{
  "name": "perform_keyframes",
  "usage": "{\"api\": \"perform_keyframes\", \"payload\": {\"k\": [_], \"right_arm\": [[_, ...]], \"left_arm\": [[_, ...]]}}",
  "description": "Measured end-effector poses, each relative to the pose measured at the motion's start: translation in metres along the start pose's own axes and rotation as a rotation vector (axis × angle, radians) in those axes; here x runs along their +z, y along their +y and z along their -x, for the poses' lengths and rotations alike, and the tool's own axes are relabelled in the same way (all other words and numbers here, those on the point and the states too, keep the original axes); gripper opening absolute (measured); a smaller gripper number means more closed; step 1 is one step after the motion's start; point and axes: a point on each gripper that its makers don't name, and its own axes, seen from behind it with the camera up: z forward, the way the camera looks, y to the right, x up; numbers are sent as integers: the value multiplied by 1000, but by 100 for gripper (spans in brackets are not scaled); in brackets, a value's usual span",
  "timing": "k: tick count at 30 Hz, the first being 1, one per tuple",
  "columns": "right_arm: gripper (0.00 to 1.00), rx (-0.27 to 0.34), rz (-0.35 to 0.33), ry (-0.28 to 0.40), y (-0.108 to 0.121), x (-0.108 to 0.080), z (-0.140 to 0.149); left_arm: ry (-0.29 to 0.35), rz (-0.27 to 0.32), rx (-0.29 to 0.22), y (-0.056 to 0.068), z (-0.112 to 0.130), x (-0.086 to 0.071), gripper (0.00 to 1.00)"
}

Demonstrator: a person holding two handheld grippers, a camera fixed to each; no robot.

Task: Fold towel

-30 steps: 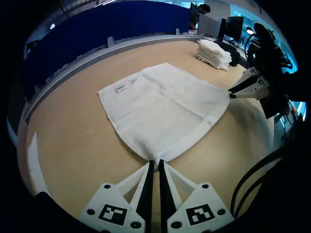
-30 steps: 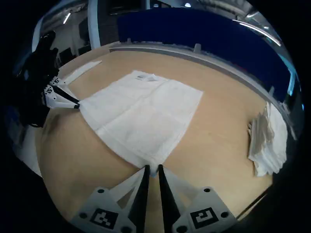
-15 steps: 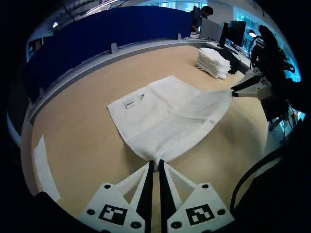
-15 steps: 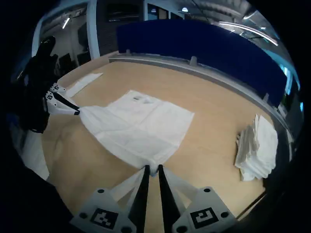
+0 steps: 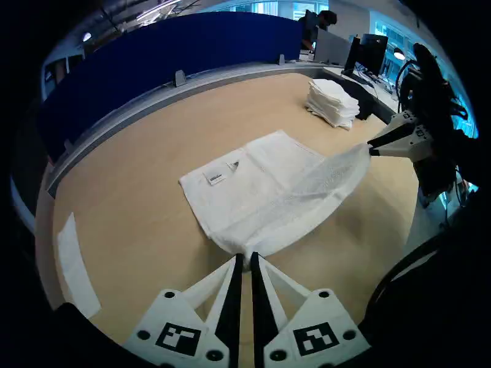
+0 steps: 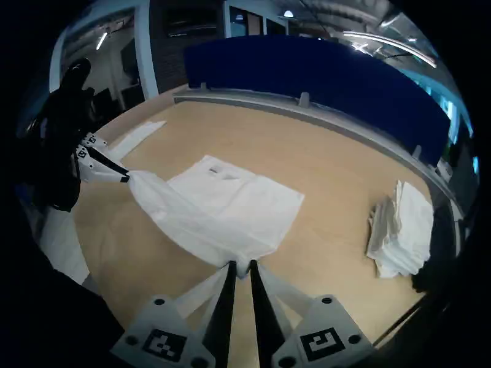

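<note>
Step in hand: first fold, lift phase.

The white towel (image 5: 264, 184) is on the wooden table (image 5: 123, 184). The half toward the blue divider (image 5: 172, 43) lies flat, with its label (image 5: 216, 178) face up near the divider-side edge. The edge farthest from the divider is off the table and hangs in a shallow sag between the two grippers.

Left gripper (image 5: 245, 256): fingers drawn nearly together, pinching one corner of the raised edge. The cloth bunches right at the tips.

Right gripper (image 6: 241, 265): the same, with fingers close and the other corner nipped between them. In each view the opposite gripper sits at the far end of the raised hem, tips closed on cloth.

A stack of folded towels (image 5: 332, 101) sits nearer the divider, well apart from the towel.

Judgement: the fold is begun but not laid, and the far half has not been covered yet.

The next move calls for carrying both corners toward the divider, level and at one pace, over the flat half. The hem needs enough tension that the sag does not drag and wrinkle the layer beneath. The raised edge should come down on the divider-side edge with corners matched, and the grippers should let go only once it is down.
</note>
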Motion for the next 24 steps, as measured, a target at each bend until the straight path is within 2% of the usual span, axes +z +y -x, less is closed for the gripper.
{"api": "perform_keyframes", "payload": {"k": [5,11,17,24], "right_arm": [[18,2,4,-14,6,6,-5],[18,-18,18,-32,21,22,-21],[18,-22,25,-44,42,49,-37],[17,20,28,-51,64,84,-49]], "left_arm": [[-23,-15,-11,-4,-3,6,10],[-53,-35,7,-18,-14,24,10],[-69,-39,21,-37,-32,43,10],[-109,-35,18,-61,-42,70,10]]}}
